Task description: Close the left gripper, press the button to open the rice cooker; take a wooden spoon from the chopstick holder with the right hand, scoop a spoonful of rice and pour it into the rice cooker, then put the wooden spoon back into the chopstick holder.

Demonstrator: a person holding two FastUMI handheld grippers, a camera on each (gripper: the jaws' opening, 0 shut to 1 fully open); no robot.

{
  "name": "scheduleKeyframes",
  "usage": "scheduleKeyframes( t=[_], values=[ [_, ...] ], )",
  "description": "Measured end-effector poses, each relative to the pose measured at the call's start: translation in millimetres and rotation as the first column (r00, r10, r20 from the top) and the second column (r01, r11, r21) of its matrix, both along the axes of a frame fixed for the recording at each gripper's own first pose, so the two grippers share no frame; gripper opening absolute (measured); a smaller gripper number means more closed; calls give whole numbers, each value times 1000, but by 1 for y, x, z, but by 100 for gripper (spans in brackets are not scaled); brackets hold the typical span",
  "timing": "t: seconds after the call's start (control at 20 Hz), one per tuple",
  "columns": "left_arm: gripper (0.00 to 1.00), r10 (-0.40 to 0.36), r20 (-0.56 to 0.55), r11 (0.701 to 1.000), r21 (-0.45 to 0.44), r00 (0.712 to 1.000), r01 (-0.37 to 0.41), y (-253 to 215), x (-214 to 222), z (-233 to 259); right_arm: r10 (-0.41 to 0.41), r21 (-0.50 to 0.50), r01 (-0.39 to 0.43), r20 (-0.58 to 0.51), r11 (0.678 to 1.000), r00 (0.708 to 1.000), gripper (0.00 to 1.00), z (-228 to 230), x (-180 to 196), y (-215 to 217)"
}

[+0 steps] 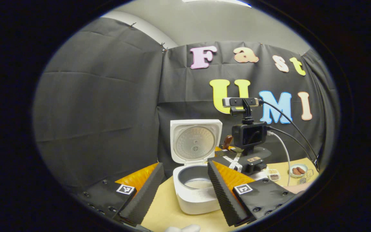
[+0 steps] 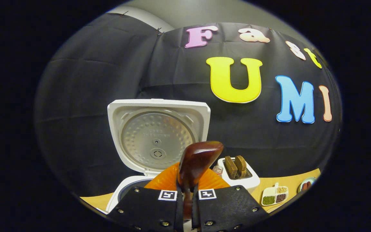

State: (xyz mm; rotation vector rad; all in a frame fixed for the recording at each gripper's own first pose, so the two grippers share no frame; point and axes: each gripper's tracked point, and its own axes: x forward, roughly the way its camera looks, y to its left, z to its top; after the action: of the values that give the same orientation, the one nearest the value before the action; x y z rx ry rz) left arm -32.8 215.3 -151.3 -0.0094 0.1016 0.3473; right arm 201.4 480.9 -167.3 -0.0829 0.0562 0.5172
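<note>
My left hand-held gripper hangs with its fingers spread wide apart, the rice cooker framed between them on the desk. Its lid stands upright and open, and I see white rice in the pot. Beyond, my right hand-held gripper hovers near the cooker's right side, a small dish farther right.

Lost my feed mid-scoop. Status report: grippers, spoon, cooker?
Left gripper open, facing rice cooker. Right gripper shut on wooden spoon, bowl end up. Cooker lid up, rice in pot. Nothing in the way.
</note>
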Motion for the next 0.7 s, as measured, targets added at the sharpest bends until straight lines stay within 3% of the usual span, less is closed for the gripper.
scheduleKeyframes(
  t=[0.25, 0.5, 0.7],
  values=[
    [96, 6, -8, 1000, 23, 1000, -6, 2, -6, -1, 55, -118, -35, 164, 992, 985, 10, 18, -11, 11],
    [94, 15, -8, 1000, 13, 1000, -15, 5, -10, -2, 59, -118, -43, 133, 992, 989, 10, 13, -10, 8],
    [94, 11, -10, 1000, 11, 1000, -11, 3, -11, -2, 75, -28, -73, 52, 997, 996, 10, 17, -11, 5]
  ],
)
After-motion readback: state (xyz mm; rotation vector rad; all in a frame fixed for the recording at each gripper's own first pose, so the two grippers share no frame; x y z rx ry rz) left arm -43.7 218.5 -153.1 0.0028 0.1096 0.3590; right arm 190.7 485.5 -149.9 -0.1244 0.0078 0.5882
